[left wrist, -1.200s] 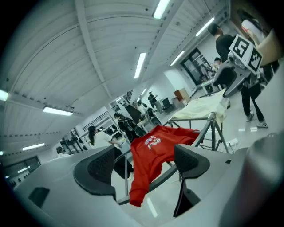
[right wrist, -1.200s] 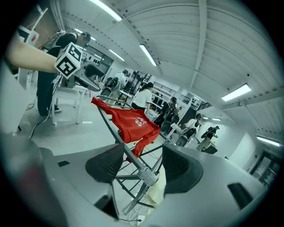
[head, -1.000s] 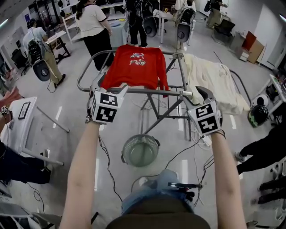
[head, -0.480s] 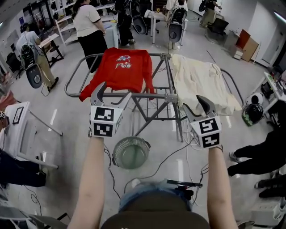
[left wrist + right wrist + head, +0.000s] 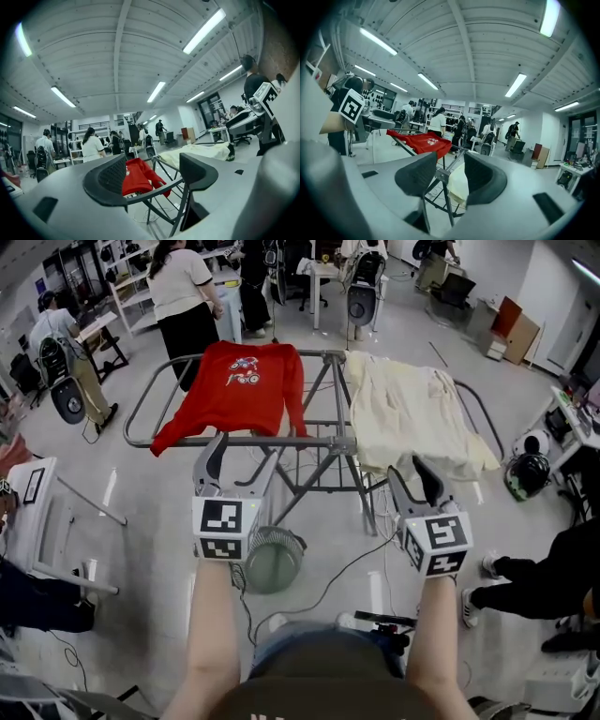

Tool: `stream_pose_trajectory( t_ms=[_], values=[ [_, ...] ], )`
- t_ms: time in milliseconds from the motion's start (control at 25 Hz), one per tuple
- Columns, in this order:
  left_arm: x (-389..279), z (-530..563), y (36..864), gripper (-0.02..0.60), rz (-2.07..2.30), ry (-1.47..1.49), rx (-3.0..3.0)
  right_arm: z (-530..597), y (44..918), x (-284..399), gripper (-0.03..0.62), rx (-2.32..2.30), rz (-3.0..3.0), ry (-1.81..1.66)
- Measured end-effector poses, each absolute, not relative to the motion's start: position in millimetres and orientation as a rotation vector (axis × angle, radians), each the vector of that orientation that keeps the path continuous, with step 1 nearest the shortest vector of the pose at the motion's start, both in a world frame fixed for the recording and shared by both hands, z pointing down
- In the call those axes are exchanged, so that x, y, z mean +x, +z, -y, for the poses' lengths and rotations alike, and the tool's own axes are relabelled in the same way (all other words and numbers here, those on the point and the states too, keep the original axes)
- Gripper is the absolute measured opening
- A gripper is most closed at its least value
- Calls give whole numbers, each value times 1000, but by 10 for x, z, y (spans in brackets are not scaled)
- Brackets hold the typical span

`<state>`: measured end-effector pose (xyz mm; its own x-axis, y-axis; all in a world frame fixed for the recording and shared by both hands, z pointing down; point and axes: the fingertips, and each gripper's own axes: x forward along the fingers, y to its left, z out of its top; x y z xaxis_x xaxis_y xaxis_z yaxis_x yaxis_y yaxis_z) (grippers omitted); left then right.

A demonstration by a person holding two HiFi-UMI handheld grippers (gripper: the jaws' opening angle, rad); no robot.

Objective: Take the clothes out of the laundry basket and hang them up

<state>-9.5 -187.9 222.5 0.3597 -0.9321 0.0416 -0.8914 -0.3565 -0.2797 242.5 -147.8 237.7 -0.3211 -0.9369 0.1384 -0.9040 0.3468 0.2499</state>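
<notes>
Red sweater [image 5: 239,385] and cream cloth [image 5: 408,413] lie spread over the rack [image 5: 281,441], the sweater on its left wing and the cloth on its right, both ahead of the tongs. The basket [image 5: 274,563] stands on the floor [image 5: 141,521] before the rack, just under the left tongs [image 5: 242,457] and well left of the right tongs [image 5: 411,479]. It seems empty, though partly hidden. Both tongs point level at the rack; their jaws have just been closing a little but stand apart, with nothing between them. I judge the left hand is nearer to the basket and would have to tip downward.
</notes>
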Motion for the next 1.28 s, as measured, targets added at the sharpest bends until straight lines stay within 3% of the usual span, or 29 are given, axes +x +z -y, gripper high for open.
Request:
stream_pose_trajectory(
  t_ms=[240, 360, 400, 1280],
  values=[
    [185, 1825, 2135, 234, -1612, -259, -2348, 1374, 2367, 2645, 89, 1699, 2376, -168],
    [272, 1757, 2060, 107, -1611, -198, -2335, 1292, 2301, 2750, 12, 1723, 2389, -172],
    [298, 1739, 2051, 1, -1610, -190, -2338, 1271, 2282, 2782, 0, 1728, 2395, -173],
    [422, 1579, 1822, 0, -1597, -116, -2293, 1152, 2015, 3125, 0, 1805, 2355, -304]
  ],
)
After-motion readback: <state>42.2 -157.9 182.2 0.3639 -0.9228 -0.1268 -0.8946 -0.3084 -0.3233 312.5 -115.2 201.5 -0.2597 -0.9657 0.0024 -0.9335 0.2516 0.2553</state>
